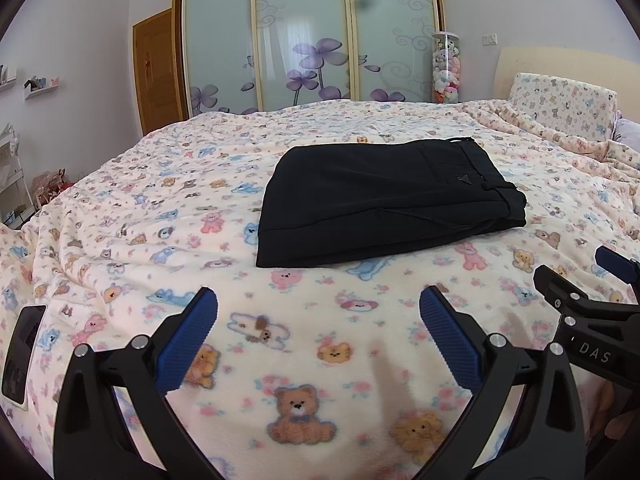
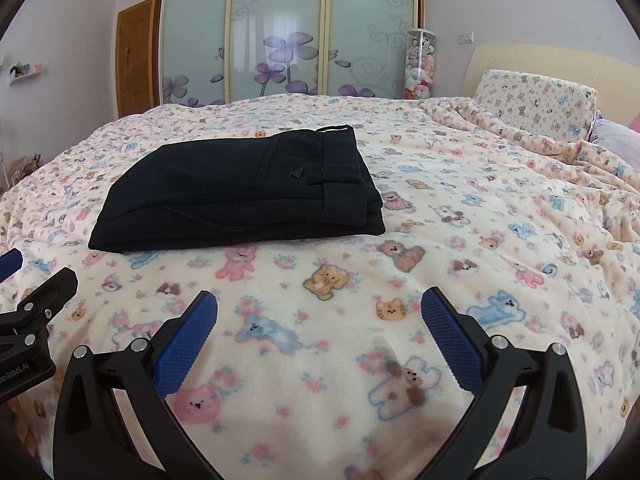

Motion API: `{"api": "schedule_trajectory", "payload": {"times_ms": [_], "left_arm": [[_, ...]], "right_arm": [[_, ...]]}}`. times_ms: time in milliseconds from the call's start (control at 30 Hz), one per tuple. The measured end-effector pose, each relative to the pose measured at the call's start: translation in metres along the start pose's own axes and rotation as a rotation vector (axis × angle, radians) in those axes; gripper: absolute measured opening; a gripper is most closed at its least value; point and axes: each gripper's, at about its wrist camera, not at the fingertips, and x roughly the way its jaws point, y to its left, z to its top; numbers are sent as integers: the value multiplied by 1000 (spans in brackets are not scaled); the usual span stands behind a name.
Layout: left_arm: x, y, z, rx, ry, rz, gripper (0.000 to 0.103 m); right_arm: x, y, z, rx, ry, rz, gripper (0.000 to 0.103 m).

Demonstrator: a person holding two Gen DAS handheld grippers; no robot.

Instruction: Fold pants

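Note:
The black pants (image 1: 384, 196) lie folded in a compact rectangle on the bed, waistband to the right; they also show in the right wrist view (image 2: 240, 196). My left gripper (image 1: 318, 304) is open and empty, held above the blanket well short of the pants' near edge. My right gripper (image 2: 319, 304) is open and empty too, near the front of the bed, to the right of the pants. The right gripper's body shows at the right edge of the left wrist view (image 1: 592, 312), and the left gripper's body at the left edge of the right wrist view (image 2: 32, 320).
The bed is covered with a cream blanket printed with animals (image 1: 160, 220). A pillow (image 2: 536, 100) and rumpled bedding lie at the right by the headboard. A dark phone-like device (image 1: 22, 352) lies at the bed's left edge. Sliding wardrobe doors (image 1: 308, 32) stand behind the bed.

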Motion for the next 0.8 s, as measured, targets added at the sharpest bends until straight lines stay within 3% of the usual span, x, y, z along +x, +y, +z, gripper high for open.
{"api": "schedule_trajectory", "payload": {"times_ms": [800], "left_arm": [[1,4,2,-7,-3,4,101]], "right_arm": [[1,-2,1,-1,3,2,102]]}}
